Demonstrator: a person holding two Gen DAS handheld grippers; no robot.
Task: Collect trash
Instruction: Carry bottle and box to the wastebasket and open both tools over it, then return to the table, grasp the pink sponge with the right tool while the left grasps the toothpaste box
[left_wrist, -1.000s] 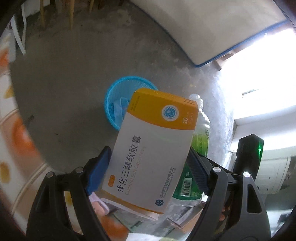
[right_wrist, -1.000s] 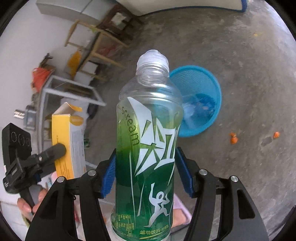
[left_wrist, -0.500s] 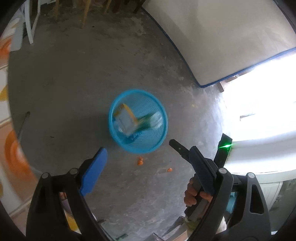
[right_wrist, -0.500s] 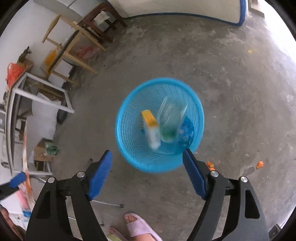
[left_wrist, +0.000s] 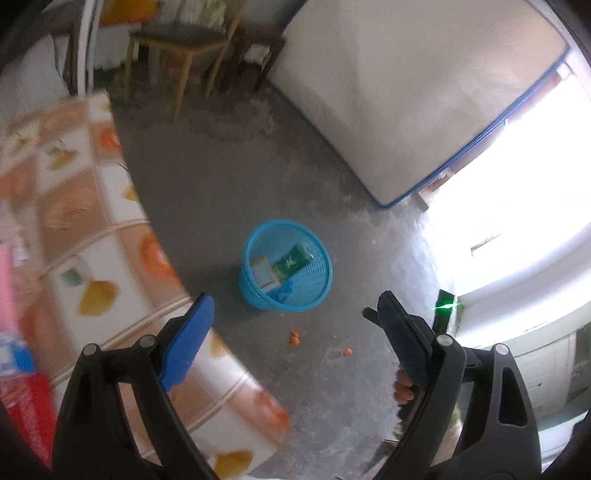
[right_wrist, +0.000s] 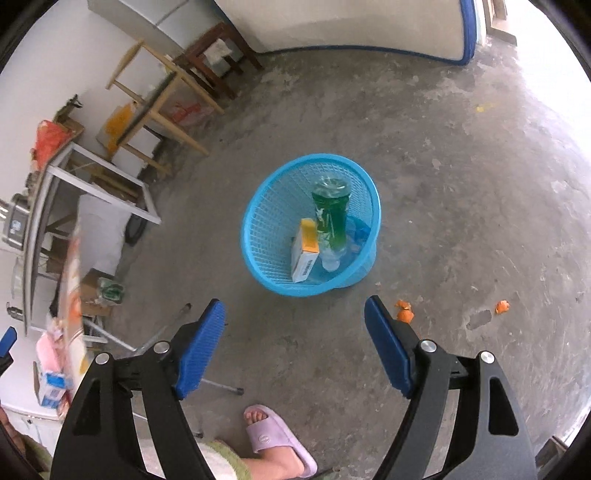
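A blue mesh basket (right_wrist: 258, 206) stands on the concrete floor; in the left wrist view the basket (left_wrist: 321, 254) is smaller and farther off. Inside it lie a green drink bottle (right_wrist: 330, 216) and a white and orange medicine box (right_wrist: 306, 249); the left wrist view shows the bottle (left_wrist: 290, 263) and the box (left_wrist: 263, 272) too. My left gripper (left_wrist: 293, 304) is open and empty, high above the floor beside a table edge. My right gripper (right_wrist: 295, 314) is open and empty above the floor just short of the basket.
A table with an orange-patterned cloth (left_wrist: 85, 229) fills the left of the left wrist view. Orange peel bits (right_wrist: 404, 312) lie on the floor right of the basket. A foot in a pink slipper (right_wrist: 275, 435) stands below the right gripper. Wooden stools (right_wrist: 166, 107) and a mattress (left_wrist: 388, 81) line the far side.
The left gripper let go of the box and the right gripper let go of the bottle; both fell into the basket. The left gripper then rose and drew back over the table.
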